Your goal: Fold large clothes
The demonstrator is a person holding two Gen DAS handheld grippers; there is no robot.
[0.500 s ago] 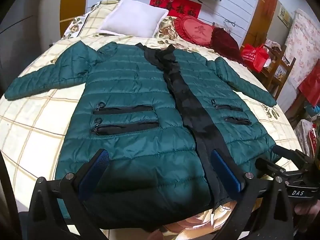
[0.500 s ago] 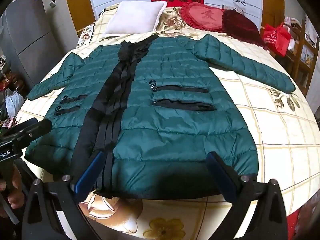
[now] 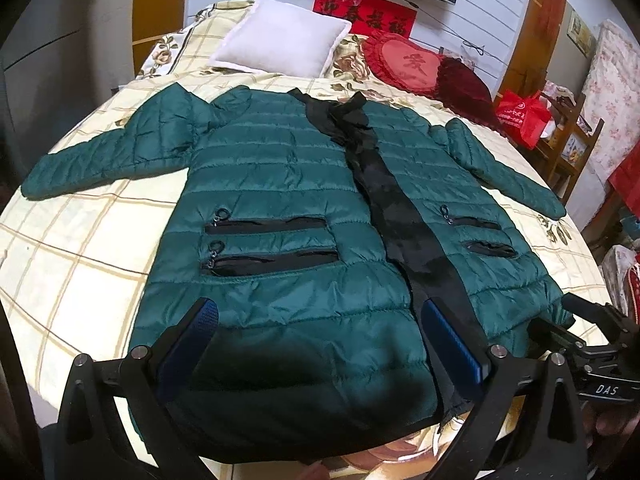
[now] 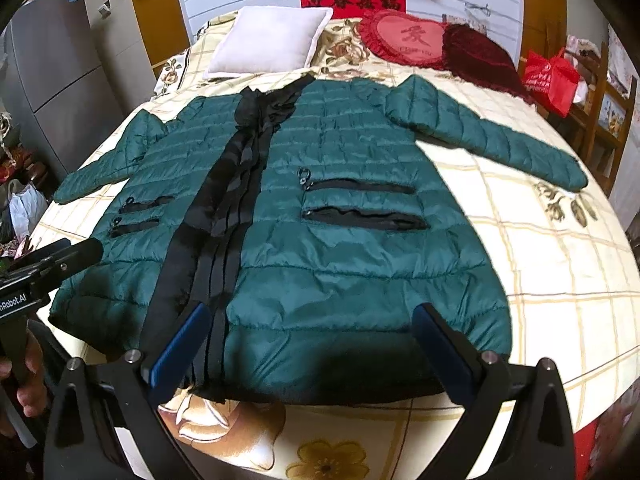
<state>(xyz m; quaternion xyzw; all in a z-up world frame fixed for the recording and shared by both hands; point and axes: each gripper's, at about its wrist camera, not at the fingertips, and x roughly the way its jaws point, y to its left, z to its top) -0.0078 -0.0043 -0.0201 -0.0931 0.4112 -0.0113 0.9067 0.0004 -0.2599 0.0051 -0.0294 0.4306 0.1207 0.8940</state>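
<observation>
A dark green quilted jacket (image 3: 280,184) lies flat and front up on the bed, sleeves spread out to both sides, a black strip running down its middle. My left gripper (image 3: 318,314) hovers open above the hem's left half, nothing between its blue pads. In the right wrist view the same jacket (image 4: 344,248) fills the bed, and my right gripper (image 4: 312,322) hangs open over the hem's right half, just right of the black strip. The other gripper's black body shows at the left edge (image 4: 48,264), held by a hand. Neither gripper touches the fabric.
The bed (image 3: 80,248) has a cream checked cover. A white pillow (image 3: 280,38) and red heart cushions (image 3: 412,64) lie at its head. A red bag (image 3: 522,116) sits on a wooden rack to the right; a grey fridge (image 4: 52,76) stands left.
Both views have shifted only slightly; the jacket lies as before and both grippers stay open above the hem.
</observation>
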